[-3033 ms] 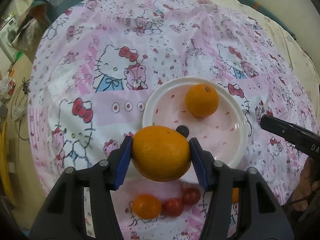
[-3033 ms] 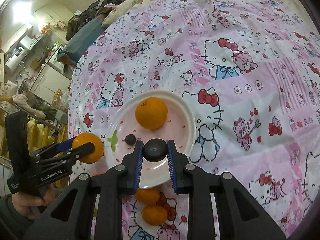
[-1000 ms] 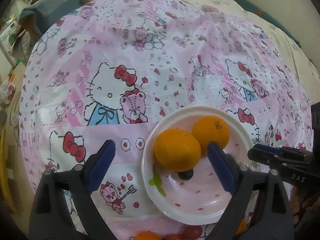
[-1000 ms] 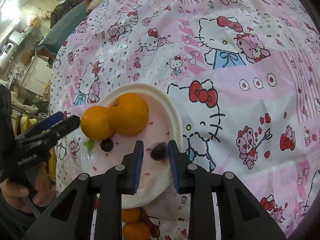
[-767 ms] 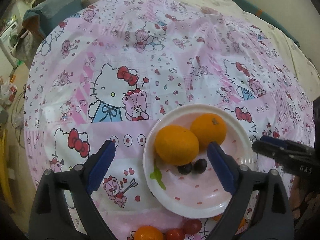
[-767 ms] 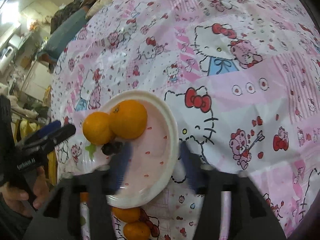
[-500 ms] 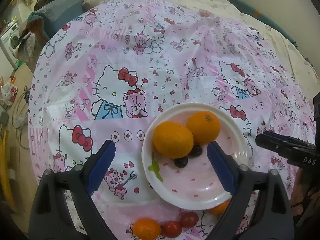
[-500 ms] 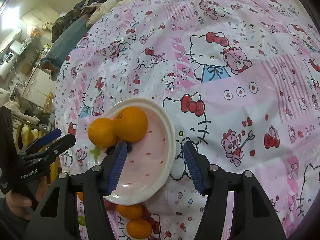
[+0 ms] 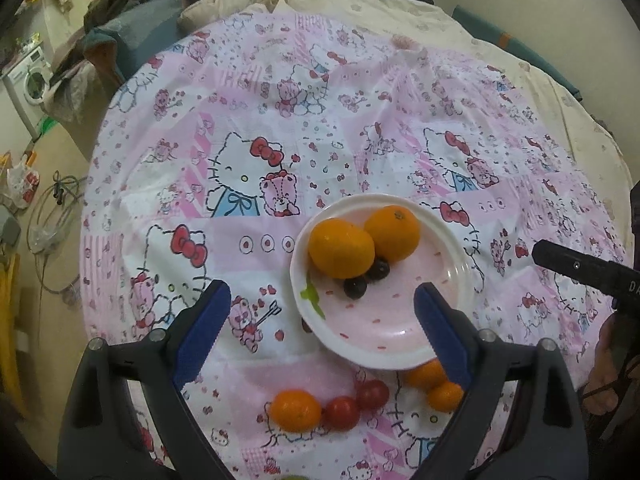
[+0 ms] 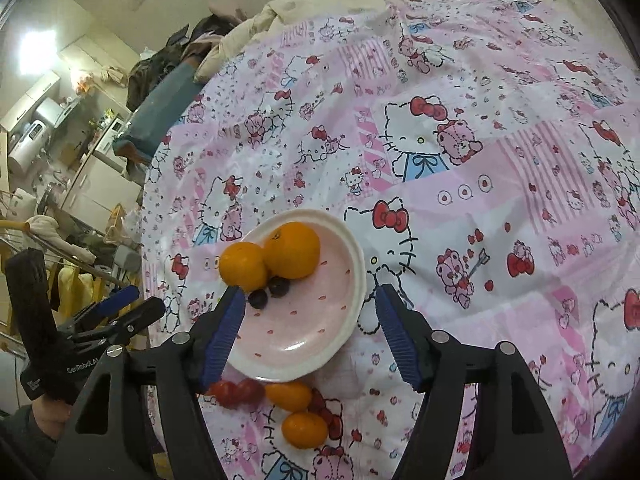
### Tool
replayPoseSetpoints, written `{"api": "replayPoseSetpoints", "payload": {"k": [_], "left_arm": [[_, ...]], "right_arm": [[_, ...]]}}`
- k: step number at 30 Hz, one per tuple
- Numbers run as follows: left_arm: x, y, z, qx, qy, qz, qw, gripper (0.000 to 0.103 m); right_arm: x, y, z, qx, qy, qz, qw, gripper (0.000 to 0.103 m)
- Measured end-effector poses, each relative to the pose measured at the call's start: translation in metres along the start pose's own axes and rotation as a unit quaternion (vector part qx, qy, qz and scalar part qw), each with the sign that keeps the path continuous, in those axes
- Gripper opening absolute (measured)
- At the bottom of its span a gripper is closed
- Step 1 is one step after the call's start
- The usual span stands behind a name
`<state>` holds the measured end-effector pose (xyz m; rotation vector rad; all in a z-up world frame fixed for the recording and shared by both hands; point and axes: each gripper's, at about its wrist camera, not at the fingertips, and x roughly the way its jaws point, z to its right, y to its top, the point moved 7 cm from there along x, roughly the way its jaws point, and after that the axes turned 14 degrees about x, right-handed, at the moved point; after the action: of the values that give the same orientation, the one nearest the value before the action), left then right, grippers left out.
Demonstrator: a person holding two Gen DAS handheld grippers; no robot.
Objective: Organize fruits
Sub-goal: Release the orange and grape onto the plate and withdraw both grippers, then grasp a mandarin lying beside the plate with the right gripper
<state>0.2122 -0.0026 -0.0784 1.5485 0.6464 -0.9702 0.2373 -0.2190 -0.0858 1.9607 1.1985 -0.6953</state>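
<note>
Sitting on the white round plate with pink flecks point(image 9: 460, 276) are two large oranges point(image 9: 342, 248), touching each other, and two dark round berries point(image 9: 355, 287) just near of them. By my reading the sorting is partly done: three small oranges point(image 9: 295, 410) and two red cherry tomatoes point(image 9: 341, 412) lie on the pink cartoon-cat tablecloth point(image 9: 248, 152) near the plate. The right gripper point(image 10: 308, 328), whose jaws have just been opening, holds nothing. The left gripper point(image 9: 320, 324) is spread wide and empty.
</note>
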Motion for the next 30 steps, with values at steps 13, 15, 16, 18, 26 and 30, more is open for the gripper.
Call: {"api": "replayPoseSetpoints", "payload": {"k": [13,15,16,18,26,30], "left_arm": [[-0.033,-0.037,-0.007,-0.033,0.027,0.008,0.9991,0.091],[-0.036,-0.042,-0.011,-0.042,0.03,0.01,0.9986,0.091],[-0.036,-0.044,-0.013,-0.045,0.031,0.01,0.9984,0.091],[-0.034,-0.05,-0.018,-0.057,0.03,0.009,0.9979,0.091],[-0.027,-0.058,-0.023,-0.094,0.009,-0.007,0.9955,0.091],[-0.028,-0.058,-0.022,-0.085,0.024,-0.008,0.996,0.091]], "right_arm": [[-0.022,-0.035,0.005,0.016,0.006,0.001,1.0,0.071],[-0.021,-0.04,0.007,0.016,0.003,-0.004,1.0,0.071],[-0.019,-0.043,0.008,0.017,0.0,-0.007,1.0,0.071],[-0.012,-0.049,0.011,0.019,-0.01,-0.018,1.0,0.071],[0.033,-0.078,0.009,-0.005,-0.045,-0.087,0.995,0.071],[0.063,-0.095,0.006,-0.018,-0.058,-0.139,0.988,0.071]]}}
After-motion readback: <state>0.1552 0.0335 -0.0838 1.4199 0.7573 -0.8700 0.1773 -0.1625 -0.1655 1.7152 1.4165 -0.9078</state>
